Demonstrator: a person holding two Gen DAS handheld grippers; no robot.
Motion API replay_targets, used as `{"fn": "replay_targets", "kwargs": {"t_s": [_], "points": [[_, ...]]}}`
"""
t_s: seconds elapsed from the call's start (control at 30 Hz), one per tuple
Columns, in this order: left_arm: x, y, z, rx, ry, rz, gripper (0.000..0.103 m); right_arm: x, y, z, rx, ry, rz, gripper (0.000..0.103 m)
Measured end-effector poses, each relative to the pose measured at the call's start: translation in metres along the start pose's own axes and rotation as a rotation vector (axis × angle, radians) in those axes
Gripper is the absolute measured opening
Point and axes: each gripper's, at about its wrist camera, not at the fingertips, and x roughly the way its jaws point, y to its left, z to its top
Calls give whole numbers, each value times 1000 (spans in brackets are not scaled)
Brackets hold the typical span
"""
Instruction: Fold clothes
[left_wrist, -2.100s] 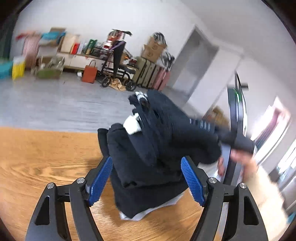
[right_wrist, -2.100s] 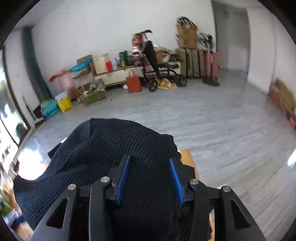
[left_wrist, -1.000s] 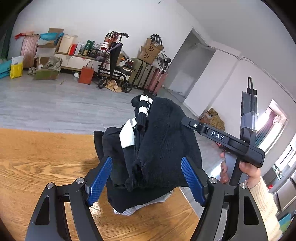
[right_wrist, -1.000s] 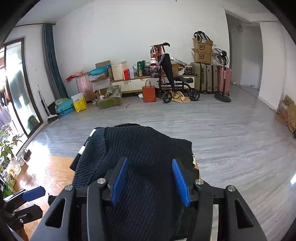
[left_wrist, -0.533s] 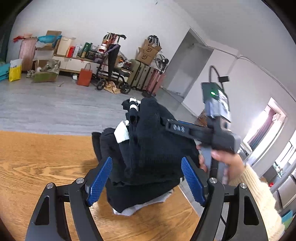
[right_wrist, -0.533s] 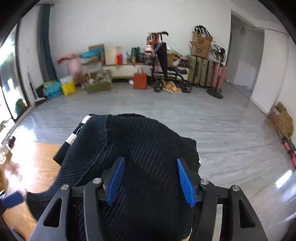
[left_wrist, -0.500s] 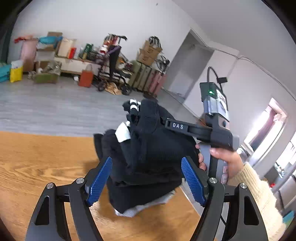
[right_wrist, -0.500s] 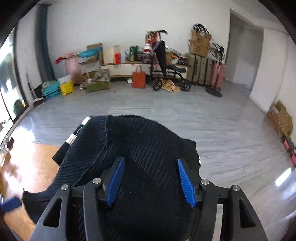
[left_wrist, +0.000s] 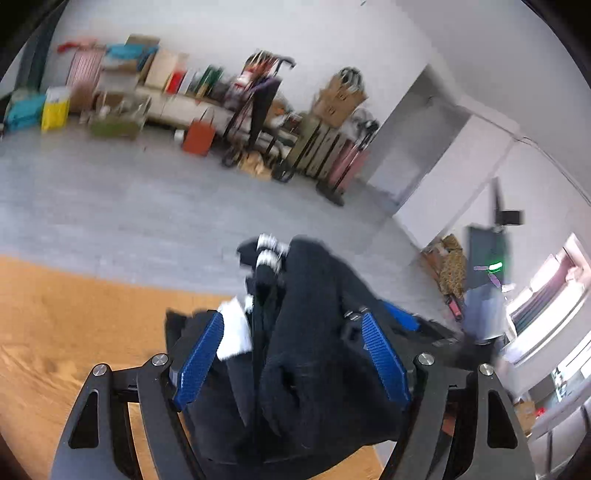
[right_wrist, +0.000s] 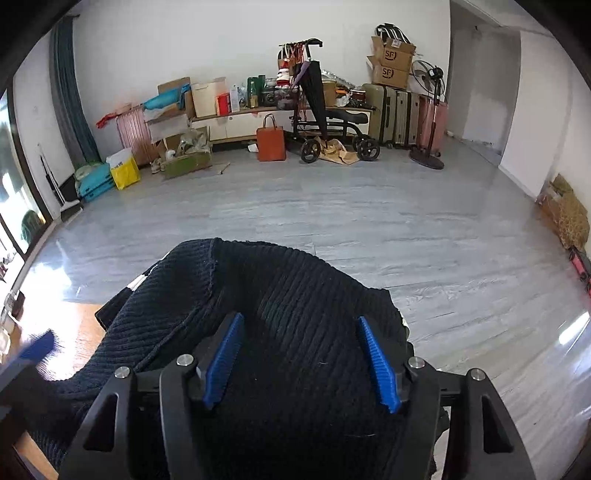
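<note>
Your wooden tabletop (left_wrist: 66, 325) carries the heaped black knit clothes (left_wrist: 314, 369) at its far corner, above the grey floor (right_wrist: 369, 221).

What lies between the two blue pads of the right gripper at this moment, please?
In the right wrist view, the black ribbed sweater fills the gap of the right gripper. Its jaws are opening and the pads stand clear of the knit.

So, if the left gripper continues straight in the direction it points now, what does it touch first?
Most likely the black knit sweater. The bundle already fills the space between the open fingers of the left gripper, on the wooden table. Blur makes depth uncertain, but nothing else lies in front of it.
</note>
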Motion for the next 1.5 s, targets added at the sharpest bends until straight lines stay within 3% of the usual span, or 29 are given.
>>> {"fn": "replay_targets", "kwargs": {"t_s": [0.23,0.37,0.47,0.57,0.63,0.73,0.83,1.17,1.33,1.5], "points": [[13,3,-11,41,27,8,79,12,-21,-3,60,16,44,71],[28,3,-10,60,137,31,89,18,-24,-4,64,19,46,72],[41,16,-6,-25,235,3,95,23,-27,-6,73,22,44,73],[41,13,-9,-8,229,32,101,24,-31,-9,96,15,41,74],[34,10,-13,-16,203,35,101,23,-32,-11,108,7,31,75],[13,20,-20,-129,194,-25,101,19,-30,-12,122,0,9,78],[-9,30,-26,-180,257,-97,101,9,-24,-12,120,4,-4,79],[-104,27,-8,-131,213,-122,101,-54,-14,-10,112,-39,74,80],[-115,3,-9,-73,234,-135,101,-85,-8,-12,90,-93,101,82],[-118,-20,-24,49,252,-85,102,-112,-3,-24,56,-116,95,82]]}}
